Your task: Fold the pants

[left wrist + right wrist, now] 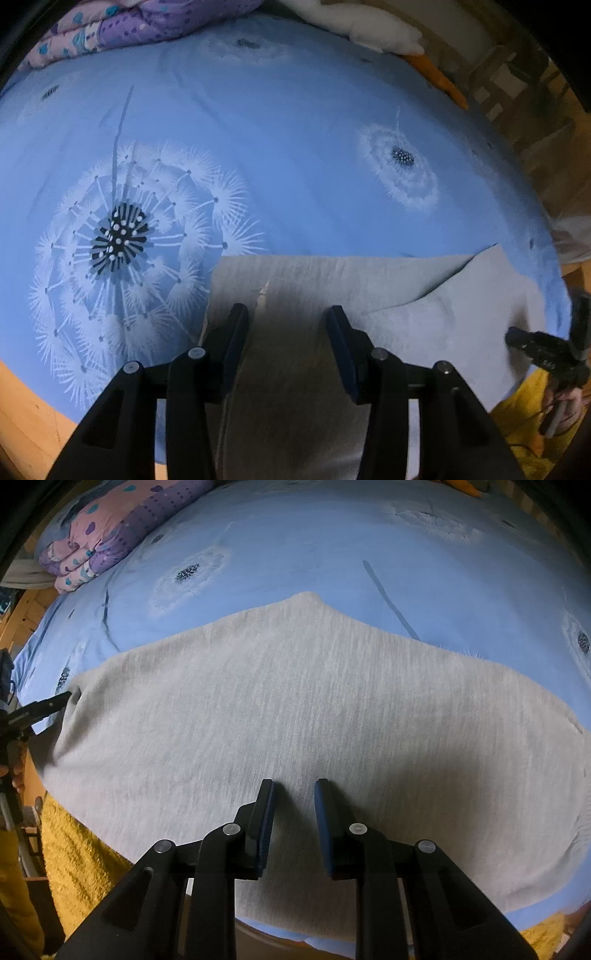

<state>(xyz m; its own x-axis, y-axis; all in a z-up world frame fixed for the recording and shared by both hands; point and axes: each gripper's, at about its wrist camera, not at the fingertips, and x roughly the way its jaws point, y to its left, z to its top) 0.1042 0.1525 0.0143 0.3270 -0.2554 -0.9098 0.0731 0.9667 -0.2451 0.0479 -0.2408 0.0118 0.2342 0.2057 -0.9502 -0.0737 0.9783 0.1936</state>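
The left gripper (288, 314) hovers unclenched over the grey sweatpants (369, 295) at six o'clock on the dandelion-print bedsheet (277, 129). The right gripper (293, 786), jaws narrowly parted, possibly pinches their fabric.

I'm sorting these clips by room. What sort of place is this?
Most likely a bedroom: grey pants lie on a bed covered by a blue dandelion-print sheet, with a folded purple quilt at its far end.
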